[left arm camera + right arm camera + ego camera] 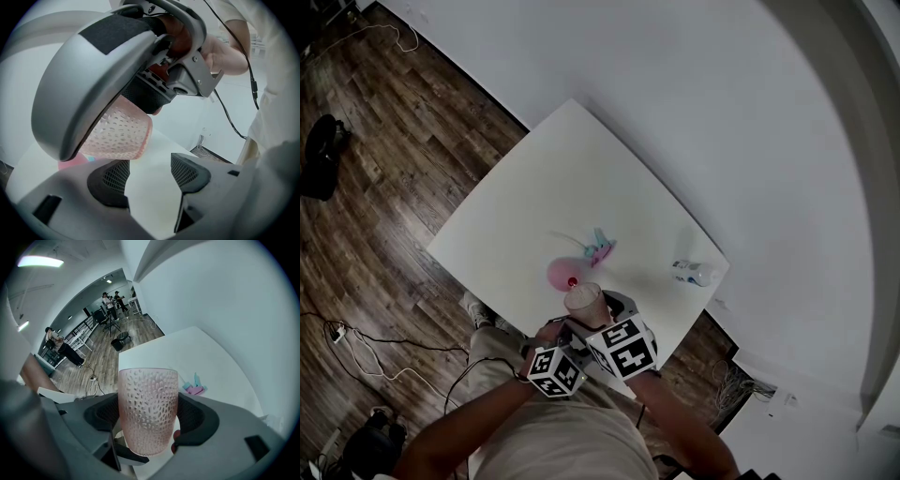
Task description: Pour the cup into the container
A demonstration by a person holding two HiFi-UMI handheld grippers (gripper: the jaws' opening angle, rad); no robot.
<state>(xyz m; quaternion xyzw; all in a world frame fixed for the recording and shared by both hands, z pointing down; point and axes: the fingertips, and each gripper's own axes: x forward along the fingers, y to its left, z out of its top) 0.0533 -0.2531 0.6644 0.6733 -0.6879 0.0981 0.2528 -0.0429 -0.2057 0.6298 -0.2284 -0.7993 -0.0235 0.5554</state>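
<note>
1. Head view: a white worktop (534, 206) stood on a wood floor (384, 169), with the person's forearms coming in from the bottom edge. The right hand-held gripper (592, 314) had the dimpled pink cup (583, 301) at the near edge of the worktop, open mouth facing up at the camera. Just past the cup sat the pink container (560, 272), with a small red thing (572, 281) inside it. They looked close, but I couldn't tell if they touched. The left hand-held gripper (558, 336) sat right beside the right one, on its left. Farther back lay a teal-and-pink item (600, 248), and well off to the right a small clear bottle-like thing (694, 272) – too small to make out properly.

2. Left gripper view: the jaws were spread apart with only bare worktop between them, so this one was released and empty. Above it loomed the right hand-held gripper with the cup sticking out from it, and an edge of the container peeked out at lower left.

3. Right gripper view: the pads were clenched on both sides of the cup, which stood squarely between the jaws – a solid grasp. The teal-and-pink item showed on the worktop behind, and some people stood far off across the room.
</note>
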